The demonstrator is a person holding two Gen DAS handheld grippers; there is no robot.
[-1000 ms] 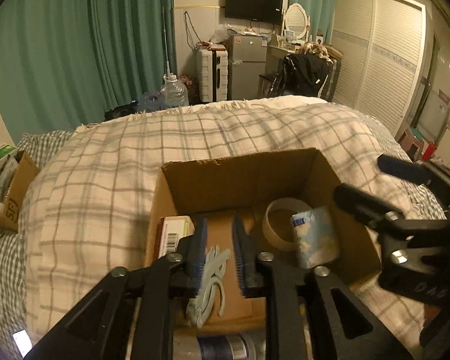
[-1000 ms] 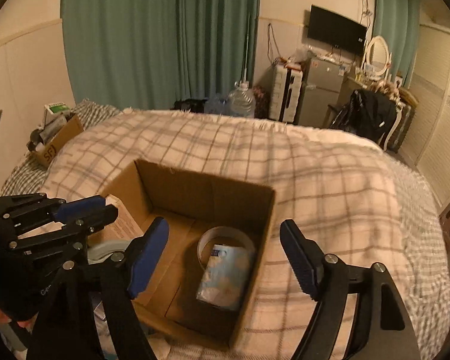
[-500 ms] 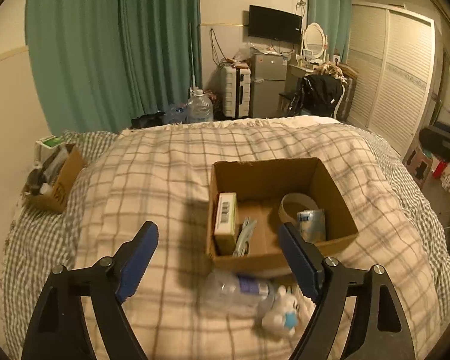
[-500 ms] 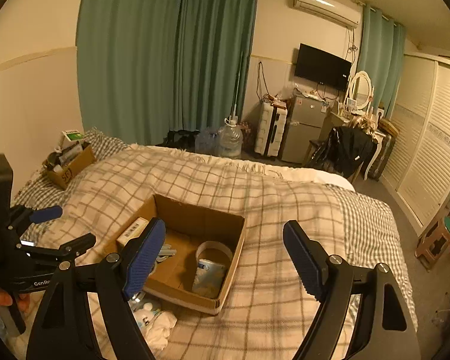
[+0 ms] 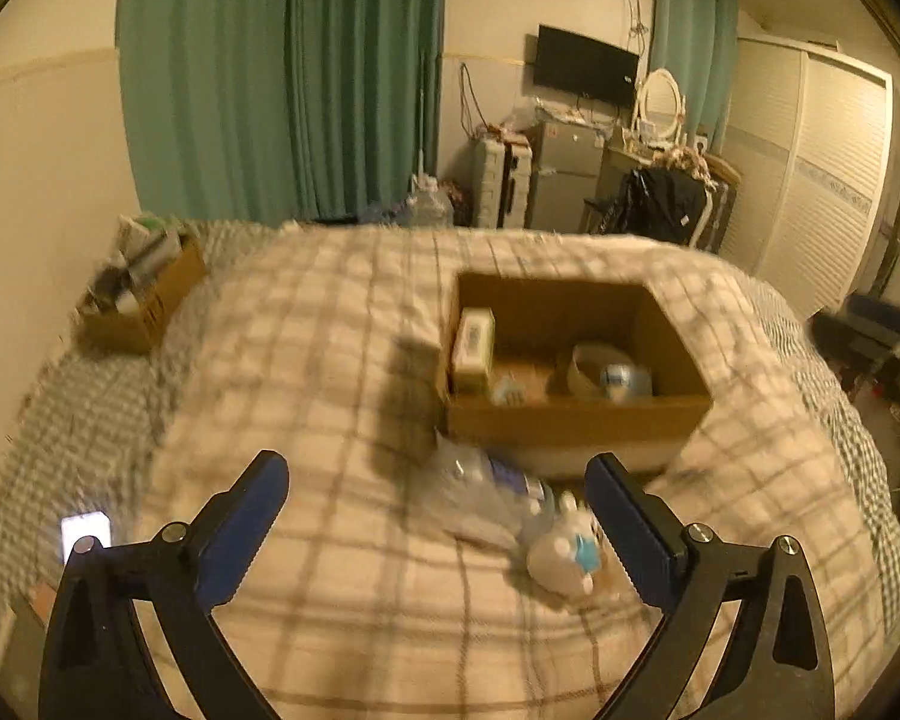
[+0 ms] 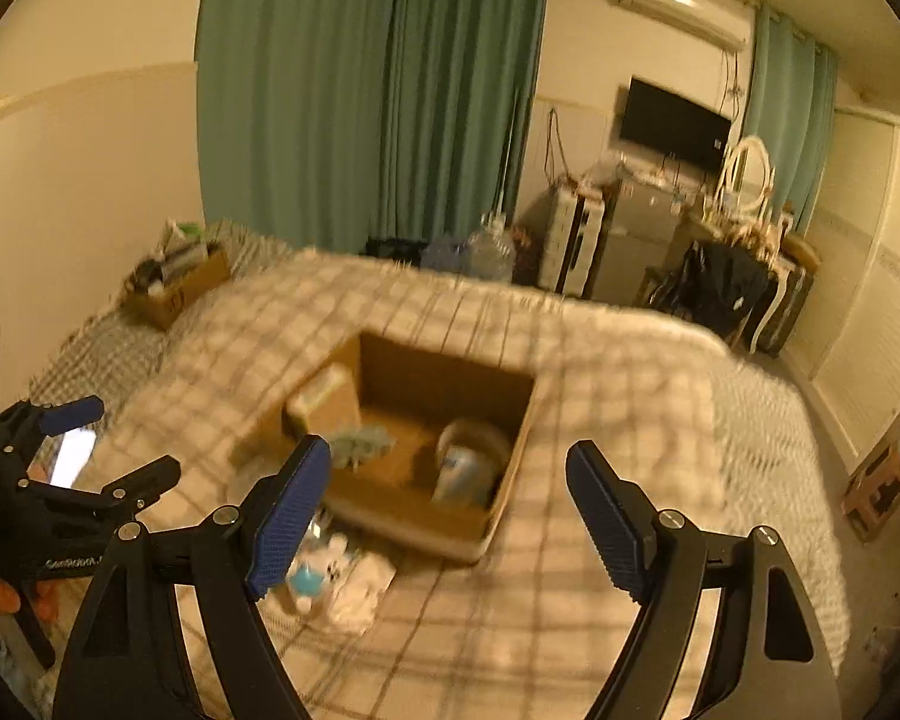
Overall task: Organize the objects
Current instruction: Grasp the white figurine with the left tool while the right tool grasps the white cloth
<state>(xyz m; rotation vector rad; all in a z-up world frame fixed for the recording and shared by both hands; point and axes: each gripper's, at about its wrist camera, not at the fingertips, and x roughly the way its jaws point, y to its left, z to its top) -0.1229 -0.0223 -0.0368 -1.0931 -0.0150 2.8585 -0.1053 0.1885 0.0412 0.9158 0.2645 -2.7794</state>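
Note:
An open cardboard box (image 5: 576,420) (image 6: 414,516) sits on the plaid bed. It holds a white carton (image 5: 473,348), a grey-green item (image 6: 360,444), a tape roll (image 5: 594,360) and a blue-white packet (image 5: 621,378). On the blanket in front of the box lie a clear plastic bottle (image 5: 486,486) and a white plush toy (image 5: 561,558) (image 6: 342,582). My left gripper (image 5: 435,465) (image 6: 111,441) hovers short of the box, its jaws opening with nothing between them. My right gripper (image 6: 448,450) hangs open and empty above the box's near side.
A second cardboard box (image 5: 144,300) full of items stands at the bed's far left. A lit phone (image 5: 84,531) lies near the left edge. The plaid blanket (image 5: 330,390) drops to the floor on the right. Curtains, a fridge and a wardrobe line the far walls.
Both grippers have drawn back and up from the box. The left gripper opened and let go of the grey-green item, which now lies in the box.

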